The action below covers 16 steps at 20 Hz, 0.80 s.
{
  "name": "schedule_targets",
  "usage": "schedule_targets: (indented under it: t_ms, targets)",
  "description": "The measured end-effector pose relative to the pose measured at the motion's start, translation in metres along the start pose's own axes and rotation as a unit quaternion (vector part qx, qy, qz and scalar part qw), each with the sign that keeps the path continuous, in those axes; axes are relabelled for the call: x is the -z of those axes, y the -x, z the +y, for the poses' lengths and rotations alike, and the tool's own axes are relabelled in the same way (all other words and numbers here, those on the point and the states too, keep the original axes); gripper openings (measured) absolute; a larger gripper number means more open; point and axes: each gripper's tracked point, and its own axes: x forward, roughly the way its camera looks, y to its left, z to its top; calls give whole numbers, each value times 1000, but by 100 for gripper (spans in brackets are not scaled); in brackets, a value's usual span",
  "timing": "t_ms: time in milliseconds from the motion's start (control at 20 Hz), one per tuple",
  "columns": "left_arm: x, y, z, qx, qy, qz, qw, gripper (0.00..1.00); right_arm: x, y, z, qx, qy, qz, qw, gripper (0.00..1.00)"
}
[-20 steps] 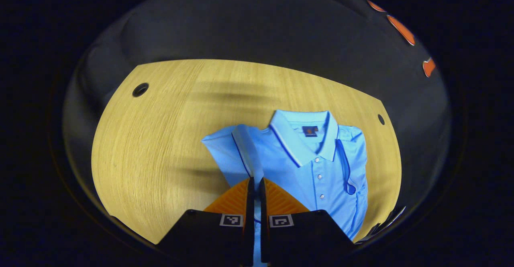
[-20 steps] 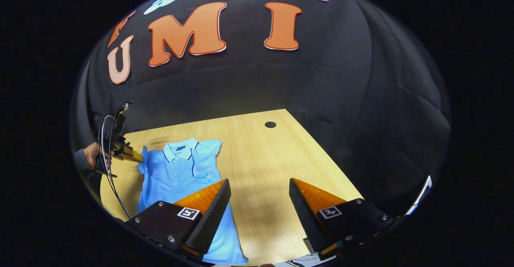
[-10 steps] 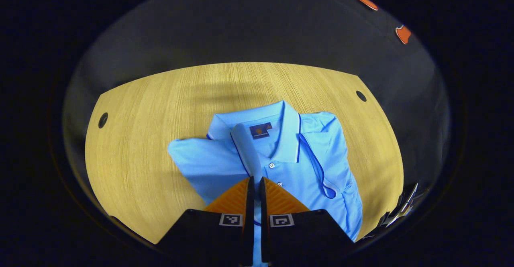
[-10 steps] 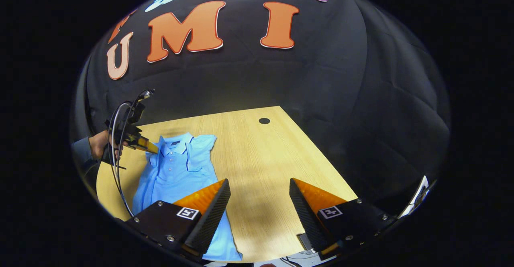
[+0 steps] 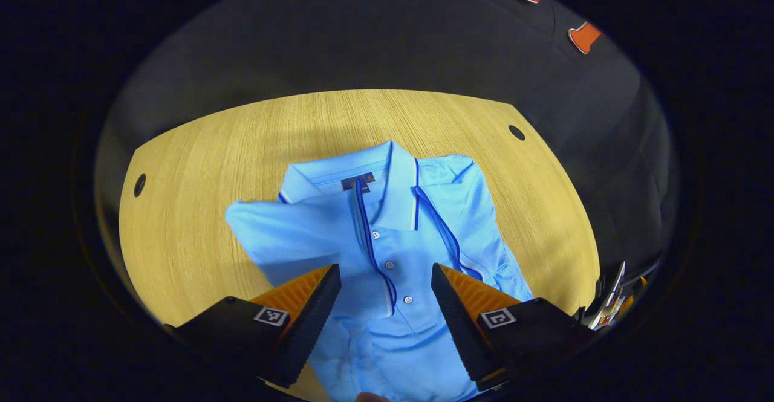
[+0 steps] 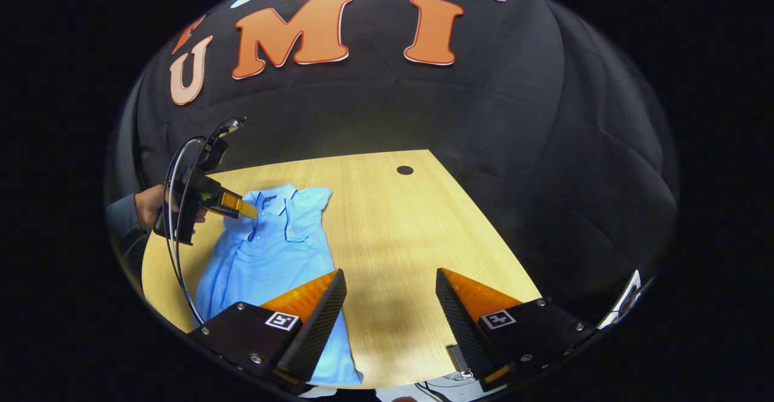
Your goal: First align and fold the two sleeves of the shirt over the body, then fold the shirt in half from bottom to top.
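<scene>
Shirt hem is cut off at the bottom of the left gripper view, hidden under the gripper's own housings; a small pale blur at the very bottom edge there can't be identified. Left gripper (image 5: 386, 281) has its fingers spread wide, nothing between them, poised over the button placket of the light-blue polo shirt (image 5: 393, 251). Shirt lies flat, collar toward the far edge of the table (image 5: 199, 166), both sleeves folded in over the body: left sleeve (image 5: 284, 233) across the chest with its dark-trimmed cuff running down by the buttons, right sleeve (image 5: 465, 220) folded in on the other side. Whether the cuffs line up exactly is hard to tell through the fisheye warp. Right gripper (image 6: 390, 296) is also wide open and empty, low near the near edge of the table, beside the shirt's lower side. That view shows the shirt toward the table's left side, with bare wood to its right. Farther off in the right gripper view, the left gripper with its looping cable (image 6: 178, 251) sits over the collar area, held by a hand (image 6: 151, 205) with a dark sleeve. Table is light wood grain with round cable holes (image 5: 517, 132) near the far corners. Black cloth wall (image 6: 484, 118) closes the booth behind.
</scene>
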Motion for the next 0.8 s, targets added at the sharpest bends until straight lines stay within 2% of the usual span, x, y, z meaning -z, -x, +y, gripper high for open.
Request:
schedule_targets:
  t_ms: [400, 550, 700, 800]
  targets:
    - [61, 75, -1, -20, 21, -34, 999, 100, 19, 3, 28, -75, 47, 7, 996, 95]
    - [91, 102, -6, -26, 39, -47, 998, 99, 40, 6, 34, -101, 53, 20, 993, 95]
    - [130, 122, -9, -34, 54, -57, 996, 99, 68, 8, 46, -138, 35, 41, 989, 96]
    - [158, 133, -9, -41, 55, -58, 996, 99, 86, 6, 47, -147, 49, 53, 986, 96]
